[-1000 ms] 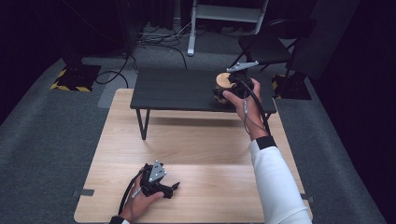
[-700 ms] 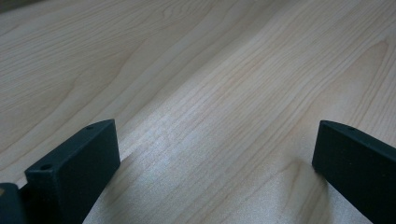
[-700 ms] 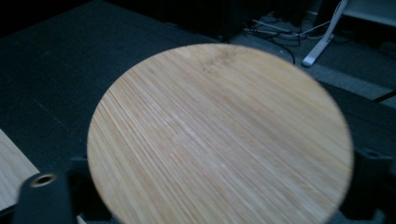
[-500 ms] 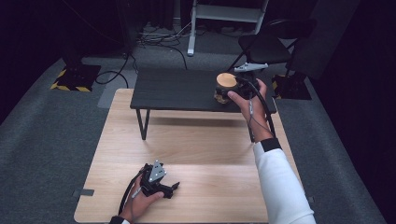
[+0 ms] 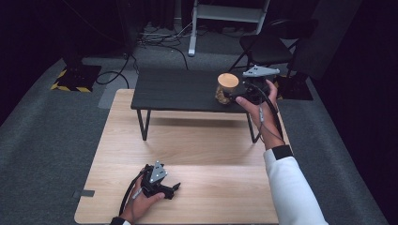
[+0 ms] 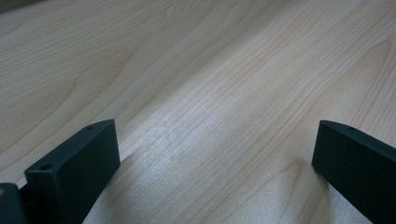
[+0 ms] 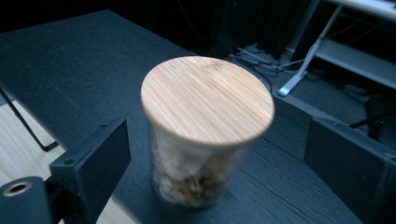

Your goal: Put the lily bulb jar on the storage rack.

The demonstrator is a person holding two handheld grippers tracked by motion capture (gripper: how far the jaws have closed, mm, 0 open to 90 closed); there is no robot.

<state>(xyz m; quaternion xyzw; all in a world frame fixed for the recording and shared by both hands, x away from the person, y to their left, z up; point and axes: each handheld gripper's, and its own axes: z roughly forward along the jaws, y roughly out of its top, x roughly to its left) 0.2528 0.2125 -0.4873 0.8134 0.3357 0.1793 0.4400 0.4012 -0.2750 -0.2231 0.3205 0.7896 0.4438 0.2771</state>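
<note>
A clear jar (image 5: 227, 89) with a round wooden lid (image 7: 208, 99) stands upright near the right end of the low black table (image 5: 178, 91). My right gripper (image 5: 233, 94) is level with it from the right, its jaws pointing left at it. Those jaws have just been opening. In the right gripper view the jar (image 7: 196, 172) stands between and just ahead of the jaws, and neither pad touches it. My left gripper (image 5: 172, 190) rests on the light wooden table (image 5: 197, 145) near its front edge, open, with bare wood between its jaws (image 6: 215, 144).
Behind the black table are a dark chair (image 5: 267, 47), a white metal stand (image 5: 225, 14) and cables on the grey carpet. A yellow-and-black striped base (image 5: 75, 79) lies at the far left. The black table's thin legs (image 5: 143, 124) stand on the wooden top.
My right gripper has drawn back to the right, away from the jar, and its jaws now stand apart. The jar's lid shows whole. The left hand has kept still.
</note>
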